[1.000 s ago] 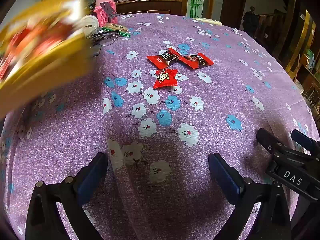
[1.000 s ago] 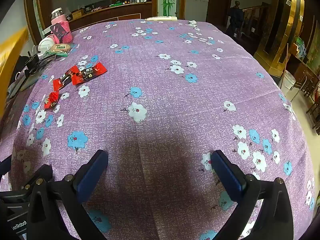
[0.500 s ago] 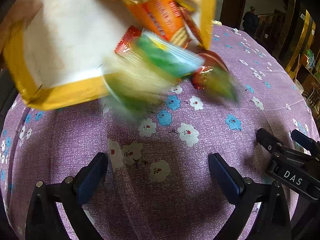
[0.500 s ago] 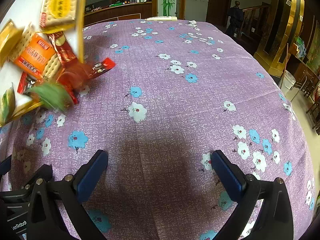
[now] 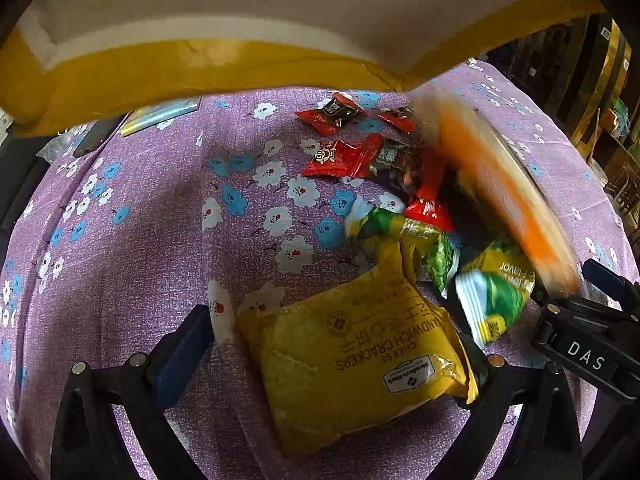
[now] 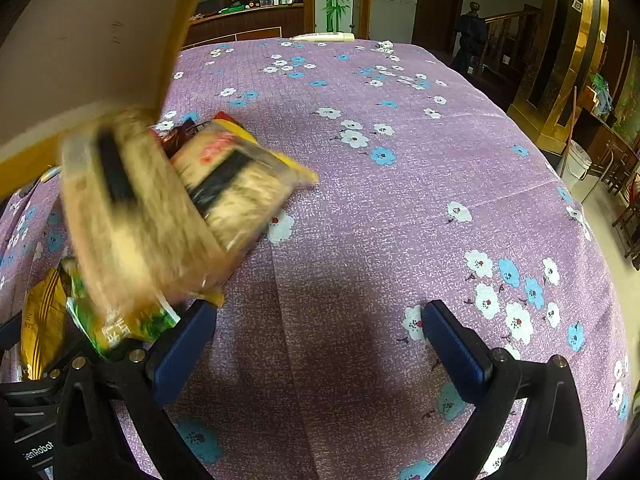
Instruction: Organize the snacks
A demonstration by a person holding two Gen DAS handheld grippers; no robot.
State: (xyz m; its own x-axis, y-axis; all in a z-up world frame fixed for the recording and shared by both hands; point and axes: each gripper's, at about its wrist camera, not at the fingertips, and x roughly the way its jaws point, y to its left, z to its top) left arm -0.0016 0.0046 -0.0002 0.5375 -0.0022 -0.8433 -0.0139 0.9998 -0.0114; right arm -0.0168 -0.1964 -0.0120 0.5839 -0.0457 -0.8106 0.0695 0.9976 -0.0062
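A yellow cheese-cracker packet [image 5: 352,364] lies on the purple flowered tablecloth between the fingers of my left gripper [image 5: 328,360], which stands open. Beyond the packet are two green-and-yellow packets [image 5: 404,236] [image 5: 496,292], several red candy wrappers [image 5: 340,158], and a blurred orange packet [image 5: 500,192] in mid-fall. A yellow-and-white box [image 5: 200,68] hangs tilted overhead. My right gripper [image 6: 320,344] is open over bare cloth. Blurred cracker packets [image 6: 132,208] [image 6: 240,184] tumble just to its left, over a green packet [image 6: 120,324].
A dark phone and a silvery wrapper [image 5: 160,114] lie at the far left. A white tube [image 6: 322,37] rests at the table's far edge. The table drops off on the right toward a white bucket [image 6: 578,162] and chairs. The right gripper's body [image 5: 588,332] sits beside the pile.
The box swung in over the table and tipped. Snack packets spilled out and now lie piled in front of both grippers, covering the red candies partly. Neither gripper has moved.
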